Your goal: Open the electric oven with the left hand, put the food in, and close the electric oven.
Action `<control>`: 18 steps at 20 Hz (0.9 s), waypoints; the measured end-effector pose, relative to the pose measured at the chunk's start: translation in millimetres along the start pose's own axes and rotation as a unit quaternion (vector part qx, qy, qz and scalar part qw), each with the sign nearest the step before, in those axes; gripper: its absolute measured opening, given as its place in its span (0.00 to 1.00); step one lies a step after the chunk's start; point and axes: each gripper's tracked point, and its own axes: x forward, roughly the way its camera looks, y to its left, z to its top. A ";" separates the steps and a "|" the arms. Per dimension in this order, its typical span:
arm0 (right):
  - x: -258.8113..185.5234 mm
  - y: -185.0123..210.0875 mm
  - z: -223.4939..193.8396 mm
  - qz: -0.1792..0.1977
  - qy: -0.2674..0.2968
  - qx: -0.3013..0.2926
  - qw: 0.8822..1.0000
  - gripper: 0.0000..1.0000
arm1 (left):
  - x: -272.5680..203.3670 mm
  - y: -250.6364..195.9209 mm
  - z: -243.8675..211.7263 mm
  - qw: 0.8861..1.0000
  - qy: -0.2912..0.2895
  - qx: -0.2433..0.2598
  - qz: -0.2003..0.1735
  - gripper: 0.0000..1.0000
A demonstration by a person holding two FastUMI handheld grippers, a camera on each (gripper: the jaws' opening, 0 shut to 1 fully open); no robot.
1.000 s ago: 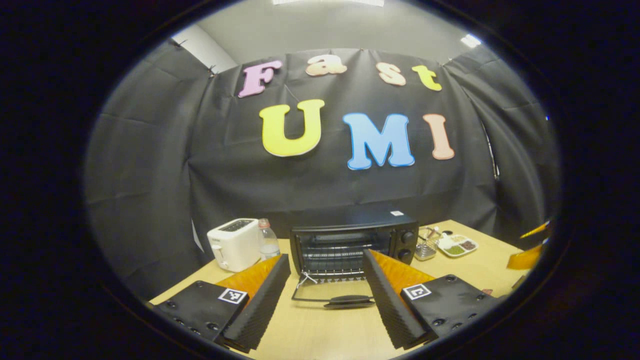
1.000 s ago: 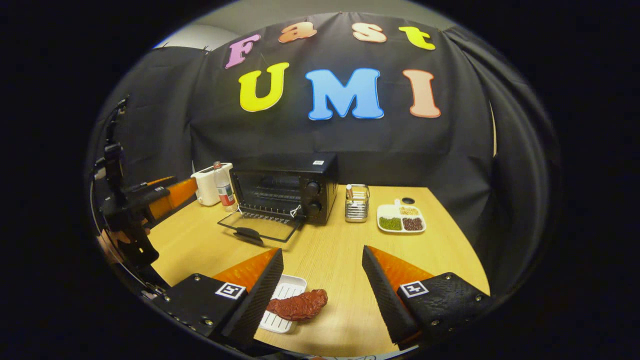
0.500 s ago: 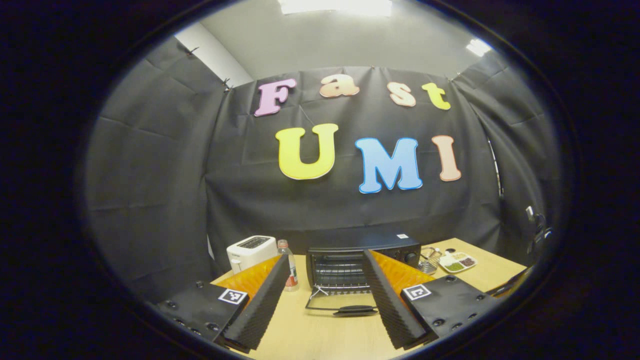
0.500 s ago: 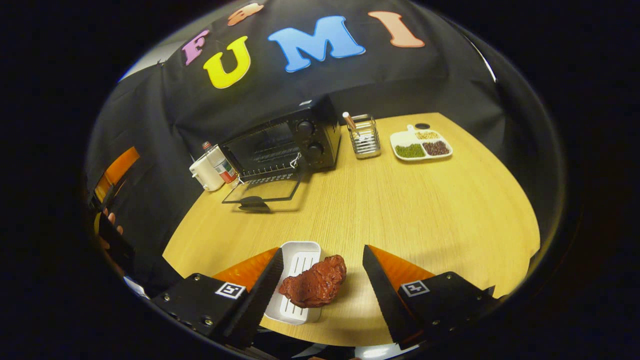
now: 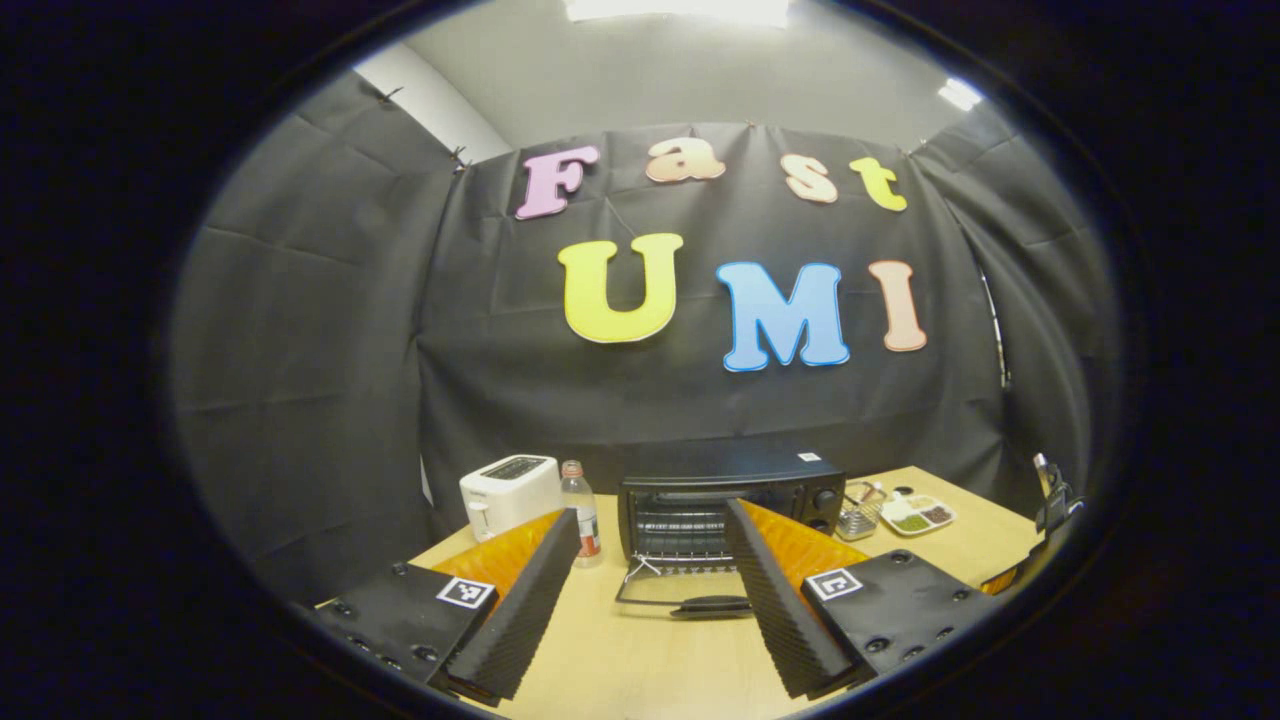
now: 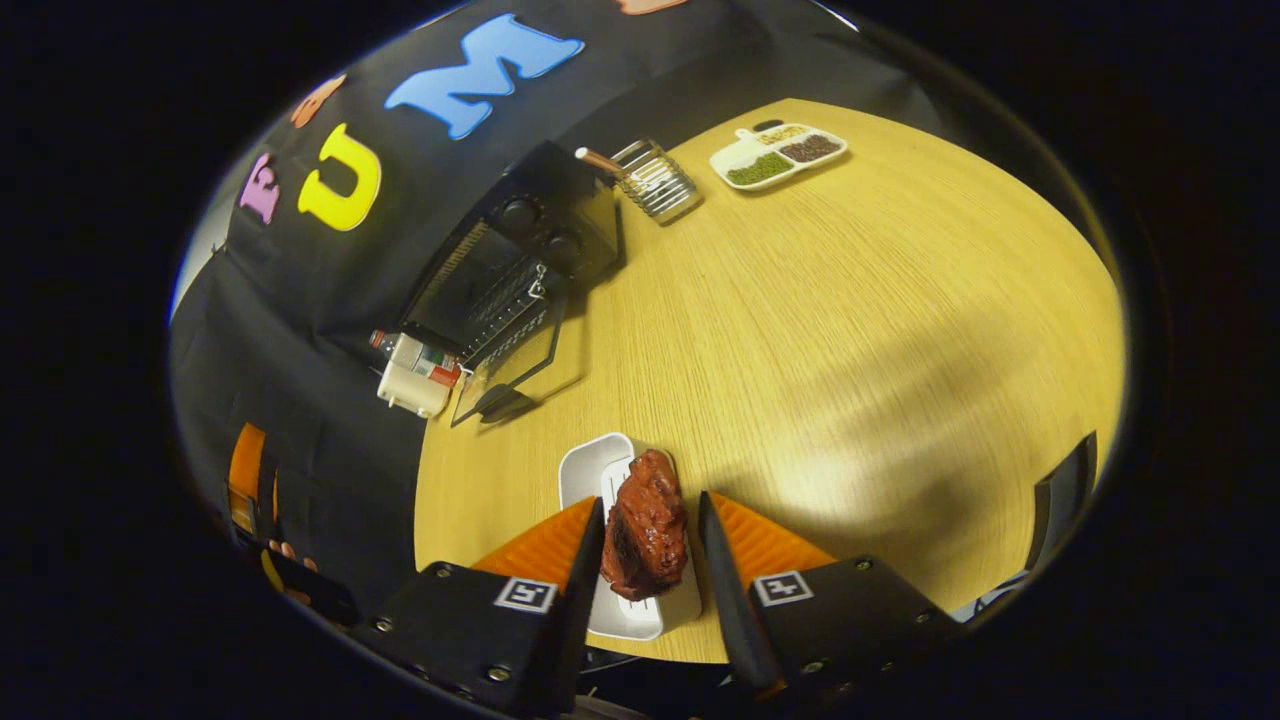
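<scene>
Item: meat (image 6: 647,525), a reddish-brown lump with a glossy, lumpy surface. It lies on a white tray (image 6: 592,470) at the near edge of the table (image 6: 850,300), partly overhanging the tray's right rim. Handling, judged by looks: light, probably firm rather than floppy, the gloss hinting at a slippery skin. Best taken across its narrow middle, where the two sides run roughly parallel.

Right gripper (image 6: 648,540): jaws narrowed around the meat, one finger at each flank. Whether both pads already press on it cannot be told; a sliver of gap may remain on the right.

Oven (image 6: 510,265), black, at the far left of the table, well apart from the meat. Its glass door (image 5: 680,592) lies folded down flat toward the front, handle outermost; a wire rack shows inside. The opening step looks done; loading and closing remain.

Left gripper (image 5: 650,590): jaws wide, holding nothing, raised in front of the oven and clear of the door.

Also present: toaster (image 5: 510,492) and bottle (image 5: 577,510) left of the oven; wire holder (image 6: 655,180) and sectioned dish (image 6: 778,155) to its right.

Hard to make out: the underside of the meat, the tray's near end behind the fingers, and the oven's depth.
</scene>
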 end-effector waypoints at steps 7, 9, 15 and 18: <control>-6.1 13.6 5.1 0.022 -0.016 0.065 0.997 0.25 | 6.8 6.5 -4.1 1.000 0.002 -0.006 0.002 1.00; -5.2 13.9 6.9 0.025 -0.016 0.067 0.997 0.12 | 7.9 7.9 -5.2 1.000 0.003 -0.007 0.002 1.00; -26.2 42.4 39.5 0.038 -0.055 0.052 0.996 0.12 | 19.7 16.9 -2.2 1.000 -0.003 -0.006 -0.003 1.00; -26.7 72.1 57.7 0.061 -0.070 0.045 0.995 0.12 | 26.3 21.9 -3.1 1.000 -0.003 -0.006 -0.007 0.97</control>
